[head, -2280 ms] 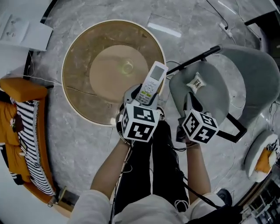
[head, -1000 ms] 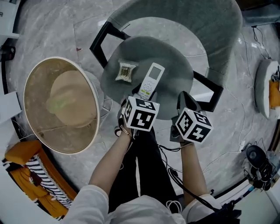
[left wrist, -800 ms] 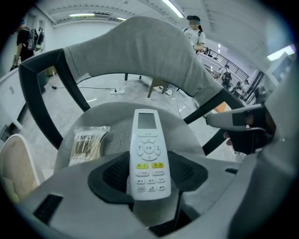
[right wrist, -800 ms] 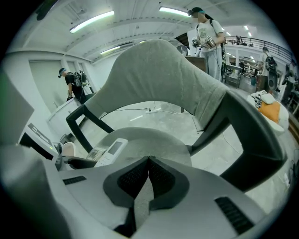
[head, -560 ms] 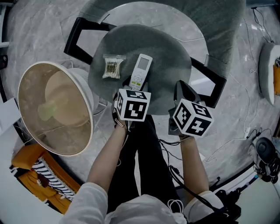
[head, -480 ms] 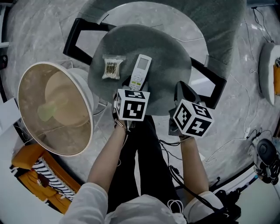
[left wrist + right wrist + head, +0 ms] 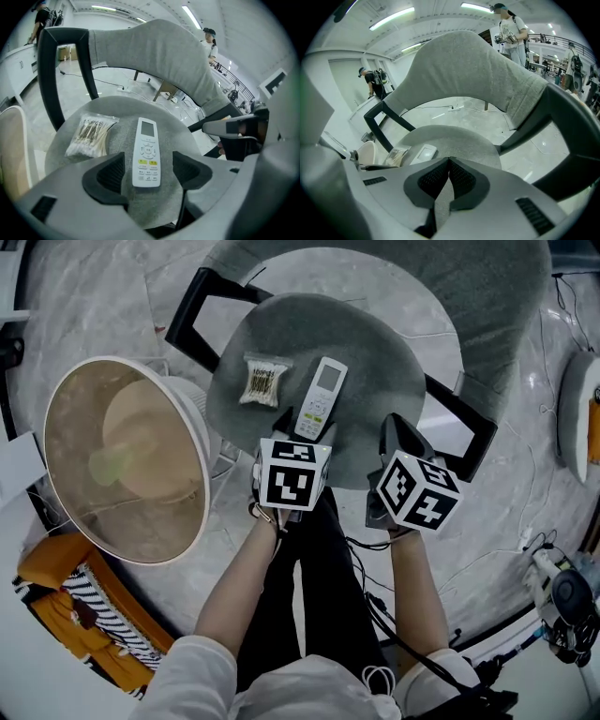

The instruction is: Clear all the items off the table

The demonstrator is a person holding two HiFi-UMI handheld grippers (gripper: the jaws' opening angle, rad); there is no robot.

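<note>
The remote lies flat on the grey chair seat, off the tabletop, which stands to the left. Its screen end points far and its button end near. A swab packet lies just left of it on the same seat, close by but apart.

The left claw tilts down over the near edge of the seat. Its jaws have just been opening and now stand wide, one on each side of the remote's near end. A gap shows on both sides, so neither pad presses on it. I read this as the let-go: the seat carries the remote, and the jaws have spread far enough to draw back without dragging it.

The right claw hovers near the seat's right side with its jaws pressed together and nothing between them. It seems simply parked out of the way.

The seat looks to be the drop place, with items set side by side so neither overlaps. On the tabletop only a pale greenish smudge shows, which I cannot make out.
</note>
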